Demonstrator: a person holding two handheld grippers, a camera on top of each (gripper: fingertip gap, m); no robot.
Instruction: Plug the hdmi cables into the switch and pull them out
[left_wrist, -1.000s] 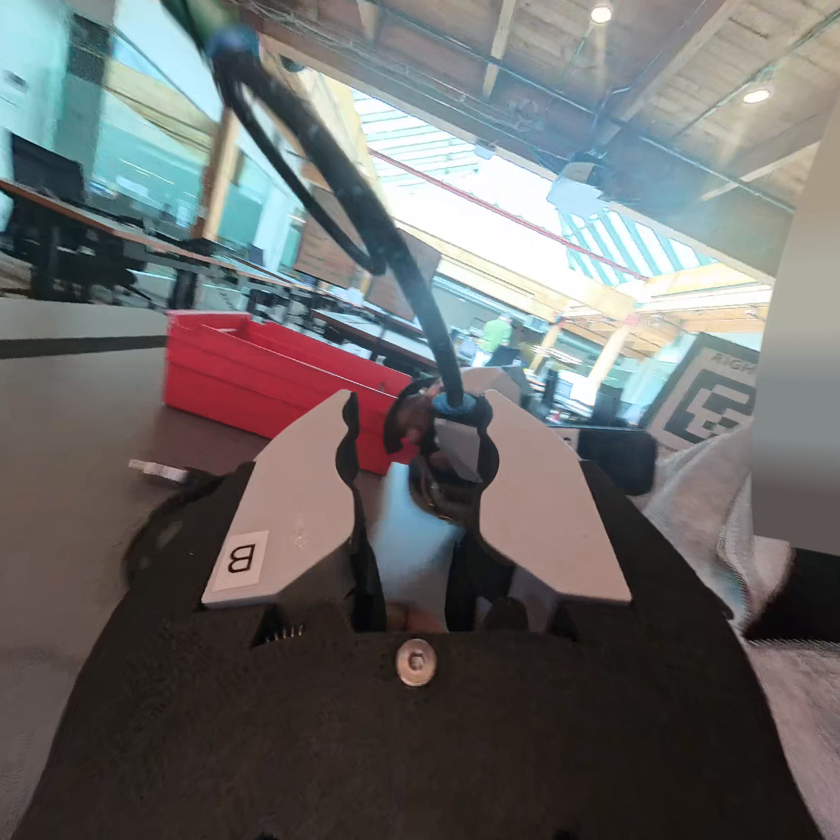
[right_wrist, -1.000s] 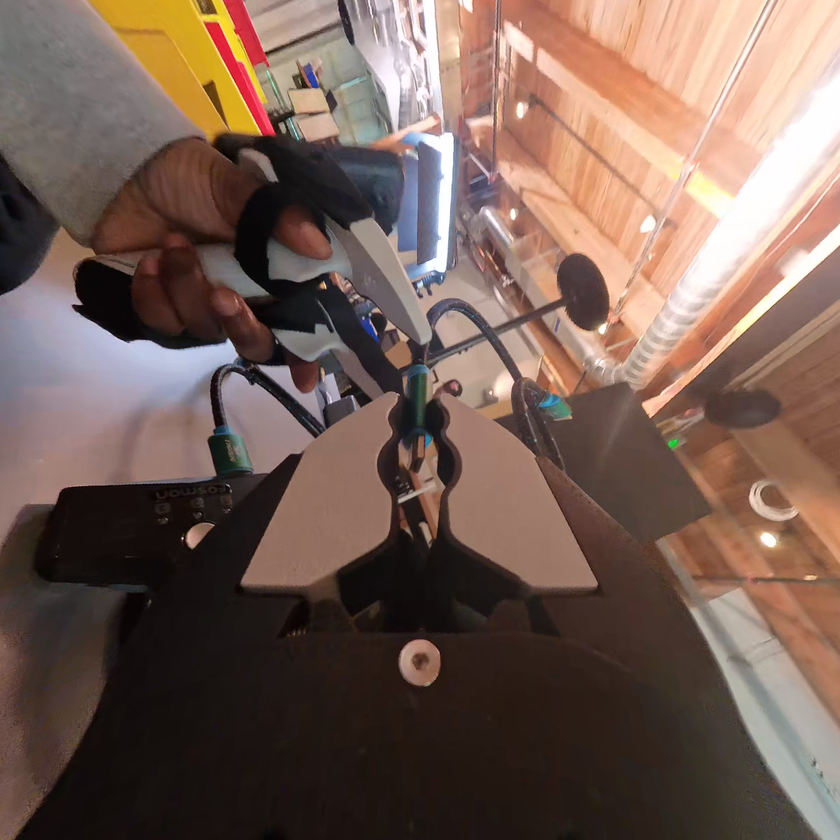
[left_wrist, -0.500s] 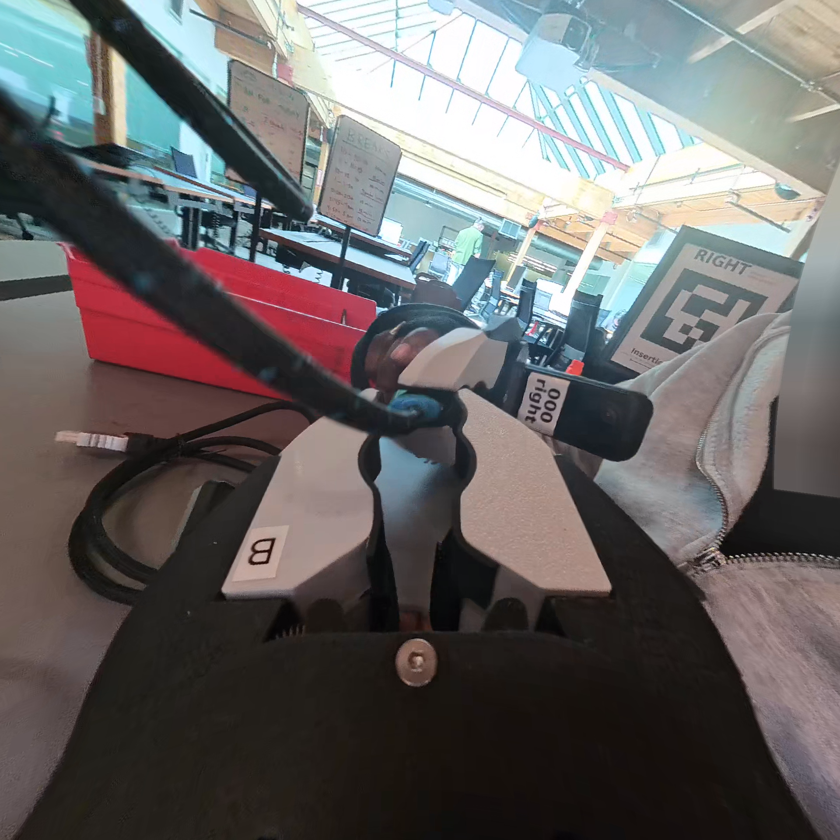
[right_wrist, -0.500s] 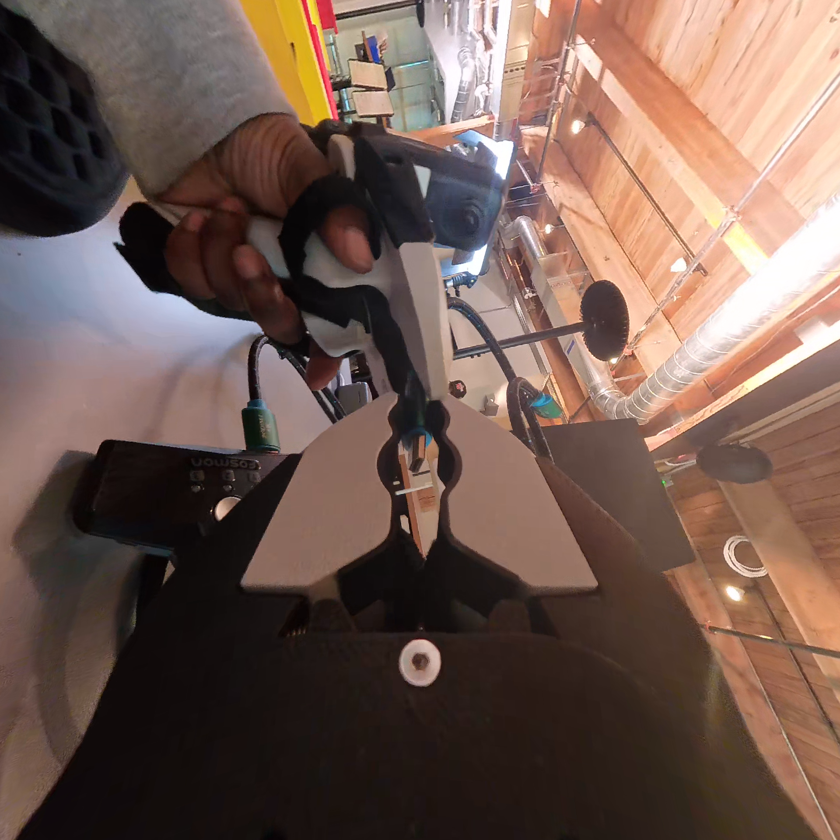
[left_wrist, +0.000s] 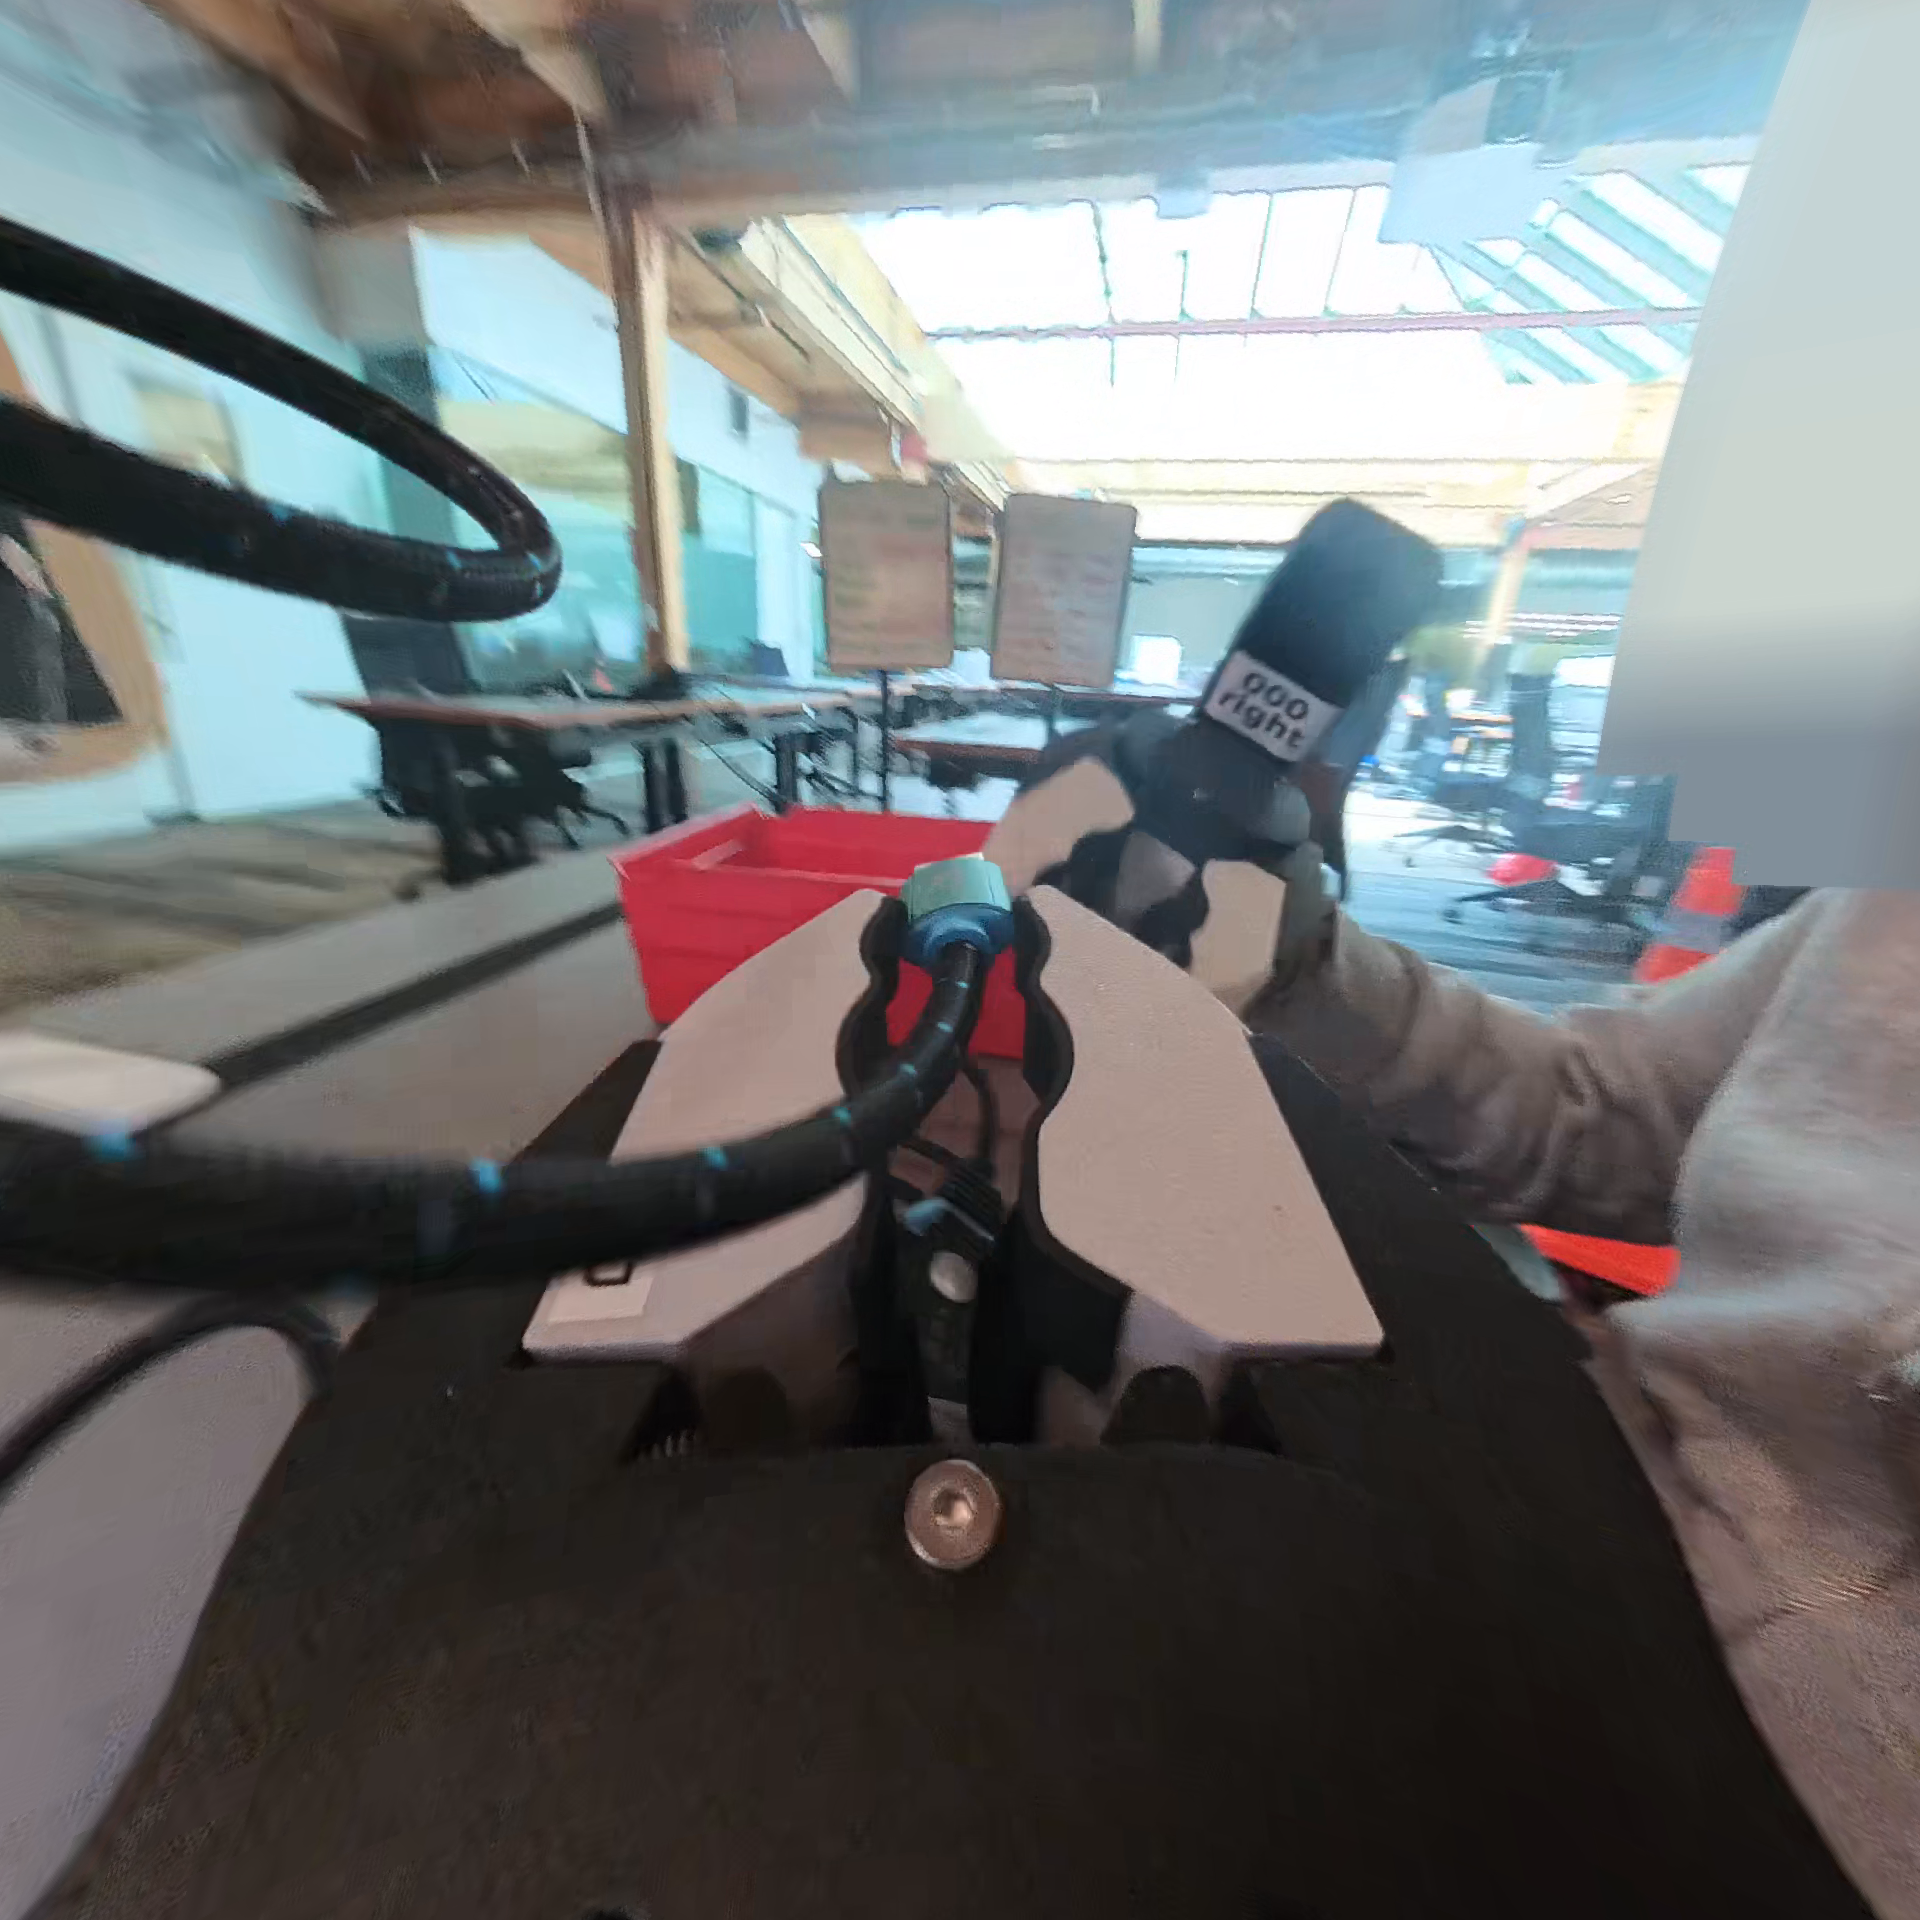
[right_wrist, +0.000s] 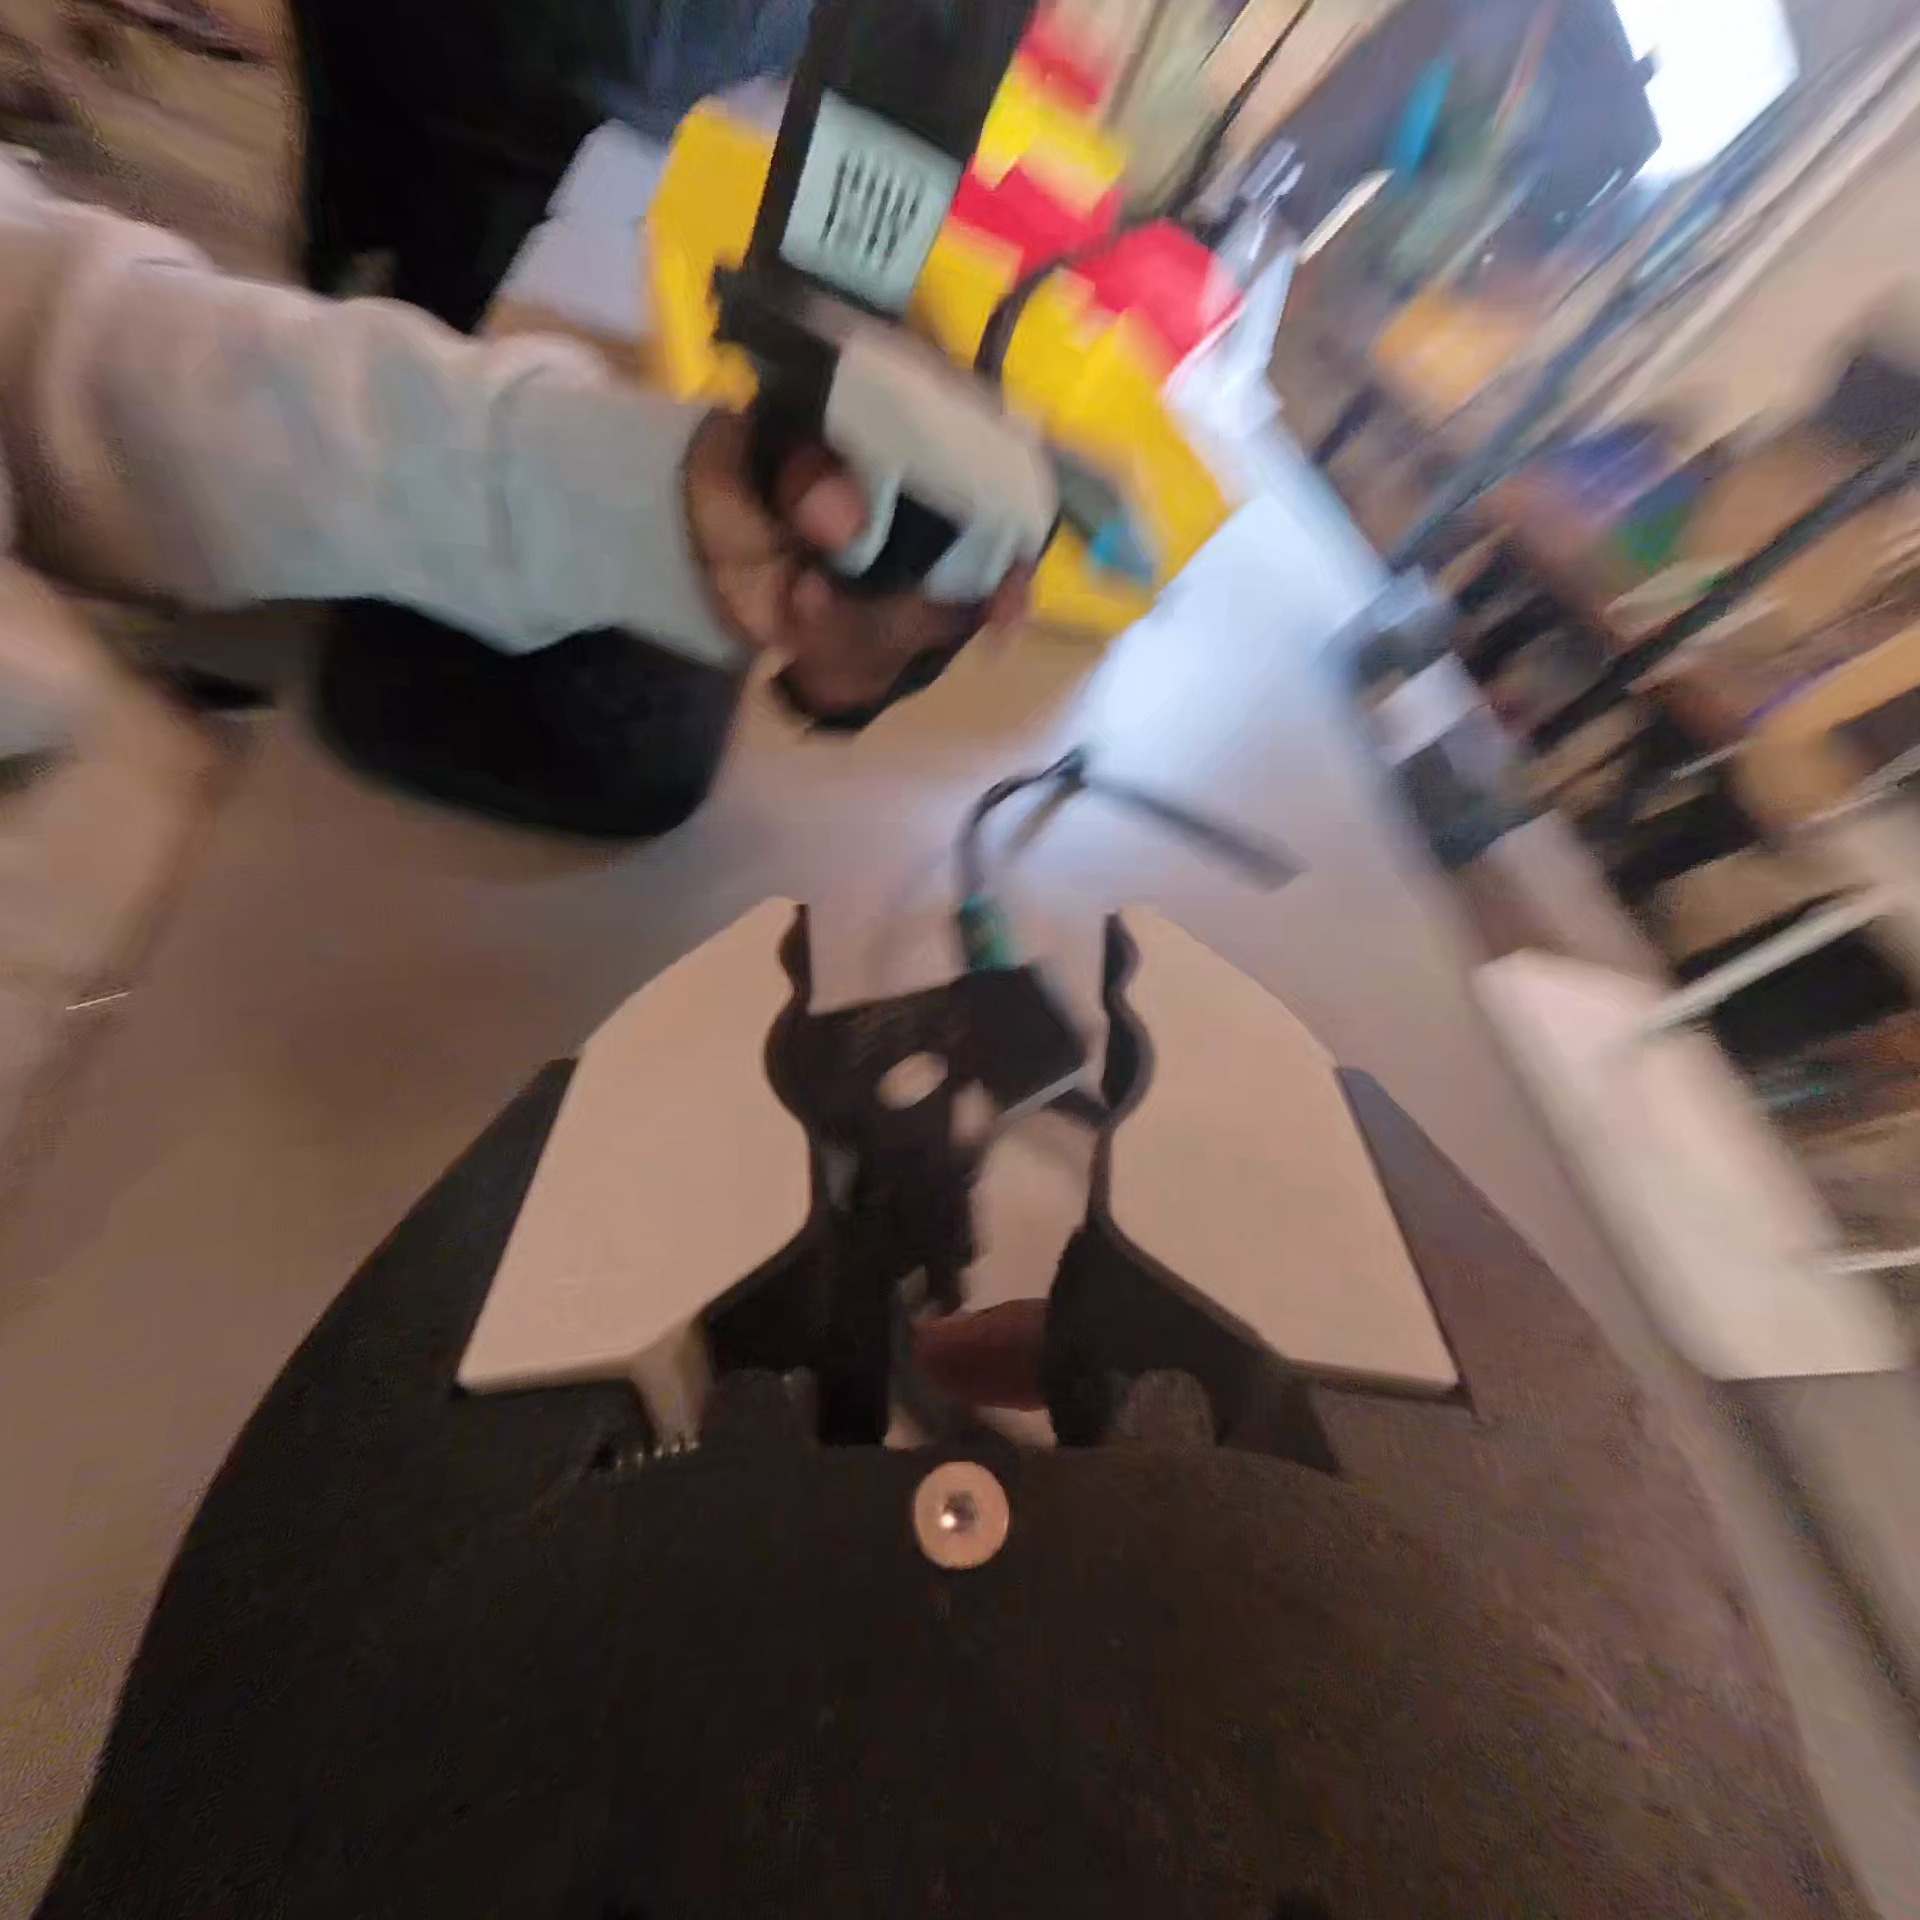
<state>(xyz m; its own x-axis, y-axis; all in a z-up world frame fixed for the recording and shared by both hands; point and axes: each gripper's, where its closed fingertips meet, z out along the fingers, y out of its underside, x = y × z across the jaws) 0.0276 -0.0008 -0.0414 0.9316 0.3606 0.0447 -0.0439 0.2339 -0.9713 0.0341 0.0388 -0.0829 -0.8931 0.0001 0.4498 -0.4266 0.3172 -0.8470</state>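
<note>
My left gripper (left_wrist: 951, 914) is shut on the teal and blue plug (left_wrist: 943, 885) of a black braided HDMI cable (left_wrist: 727, 1174), which loops off to the left. My right gripper (right_wrist: 954, 920) is open with nothing in it and also shows in the left wrist view (left_wrist: 1153, 873), just beyond the plug. The black switch (right_wrist: 935, 1049) lies on the grey table (right_wrist: 312, 1039), seen between my right fingers but not touched by them. A second teal plug (right_wrist: 987, 930) with its cable sits in the switch's far side. The right wrist view is blurred by motion.
A red bin (left_wrist: 748, 883) stands on the table behind the plug. A white box (right_wrist: 1662, 1174) lies at the right, and a yellow and red structure (right_wrist: 1091, 364) stands beyond the table. A person's grey sleeve (right_wrist: 364, 468) leads to the hand-held left gripper (right_wrist: 935, 488).
The left gripper closed on the plug the right gripper was holding. The right gripper let go, opened wide and swung down over the switch on the table.
</note>
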